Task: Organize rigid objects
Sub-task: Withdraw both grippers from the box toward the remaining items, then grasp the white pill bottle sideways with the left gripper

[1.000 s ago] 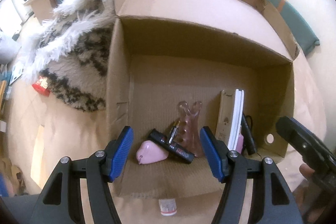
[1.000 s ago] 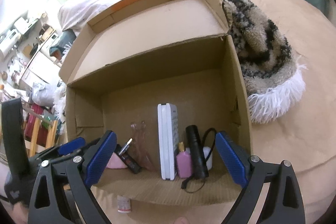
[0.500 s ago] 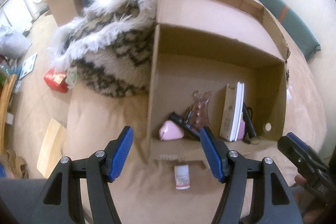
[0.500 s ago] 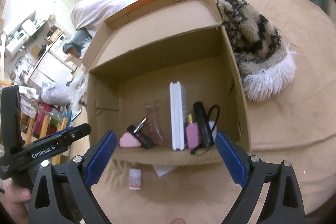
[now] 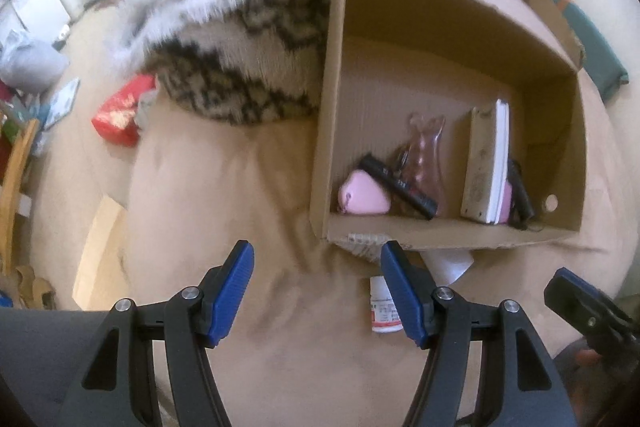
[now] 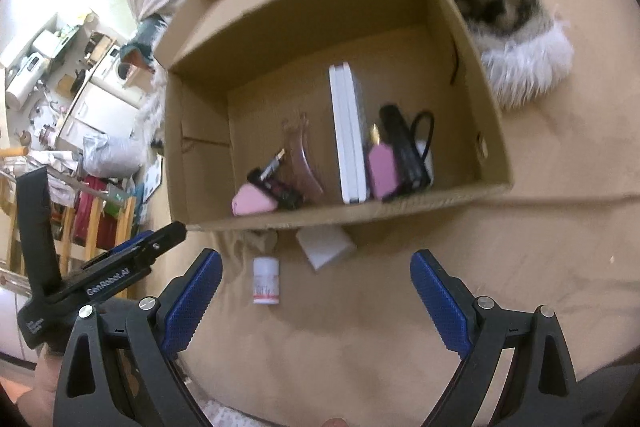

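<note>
Both pairs of tongs point down at a tan bedsheet (image 6: 400, 327), spread apart and gripping nothing. The left tongs (image 5: 316, 291) hover over bare sheet, with a small white bottle (image 5: 385, 307) lying just beside their right finger. The right tongs (image 6: 316, 297) frame more sheet; the same bottle (image 6: 265, 279) lies near their left finger, and a white block (image 6: 325, 246) rests close by. Just beyond stands an open cardboard box (image 6: 348, 215). Inside, along its near wall, sit a pink pouch (image 6: 252, 199), a black tube (image 6: 276, 183), a pinkish glass piece (image 6: 304, 163), an upright white slab (image 6: 347, 135), a pink bottle (image 6: 382, 169) and a black torch (image 6: 404, 147). A furry patterned blanket (image 6: 500, 11) lies beside the box.
</note>
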A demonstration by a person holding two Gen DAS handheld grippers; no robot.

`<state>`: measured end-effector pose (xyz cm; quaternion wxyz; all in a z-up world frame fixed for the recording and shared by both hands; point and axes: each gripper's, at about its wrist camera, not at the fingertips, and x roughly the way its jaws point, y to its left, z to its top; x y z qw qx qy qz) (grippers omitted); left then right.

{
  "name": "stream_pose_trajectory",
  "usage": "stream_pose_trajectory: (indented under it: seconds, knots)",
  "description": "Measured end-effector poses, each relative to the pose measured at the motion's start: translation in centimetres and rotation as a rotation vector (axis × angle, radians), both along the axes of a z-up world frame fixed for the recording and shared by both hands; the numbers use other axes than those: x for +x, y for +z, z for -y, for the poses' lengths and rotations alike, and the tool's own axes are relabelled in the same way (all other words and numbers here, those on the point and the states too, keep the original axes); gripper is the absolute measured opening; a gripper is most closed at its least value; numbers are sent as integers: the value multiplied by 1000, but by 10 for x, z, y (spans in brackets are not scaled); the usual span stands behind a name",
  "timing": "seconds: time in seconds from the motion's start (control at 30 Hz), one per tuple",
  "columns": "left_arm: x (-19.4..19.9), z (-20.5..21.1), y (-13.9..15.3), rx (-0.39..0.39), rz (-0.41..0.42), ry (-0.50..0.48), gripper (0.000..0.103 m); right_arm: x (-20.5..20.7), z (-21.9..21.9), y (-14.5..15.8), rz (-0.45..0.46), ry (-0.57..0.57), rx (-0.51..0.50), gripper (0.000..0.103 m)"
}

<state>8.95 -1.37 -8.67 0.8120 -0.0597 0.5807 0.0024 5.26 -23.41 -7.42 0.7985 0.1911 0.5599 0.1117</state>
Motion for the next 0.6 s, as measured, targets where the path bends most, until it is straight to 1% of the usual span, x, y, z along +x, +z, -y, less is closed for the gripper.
stream_pose_trajectory:
  seconds: [0.1,0.13,0.23,0.3,0.37,0.43,0.5,0.53,0.57,0.6]
  knots:
    - [7,7,-16,-9,-61,-12,63,3,-2,-9,-25,-7,-16,101]
    - [9,14,-22,-11,-80,-38,63,4,-2,-11,-33,-10,-17,101]
    - [15,31,-37,43,-106,-110,63,9,-1,-18,-54,-22,-15,101]
    - [19,41,-46,68,-120,-139,63,11,0,-22,-69,-27,-20,101]
    - [21,46,-51,75,-121,-151,63,15,1,-26,-80,-28,-20,101]
    - [24,51,-56,75,-100,-165,63,17,0,-28,-87,-27,-24,101]
    - [28,56,-63,107,-100,-181,63,18,0,-31,-95,-25,-27,101]
    - [30,57,-66,115,-104,-180,62,19,0,-32,-98,-25,-26,101]
    - [32,56,-70,106,-109,-172,60,19,0,-33,-100,-25,-23,101]
    - [33,55,-71,93,-113,-166,56,20,-1,-33,-102,-24,-22,101]
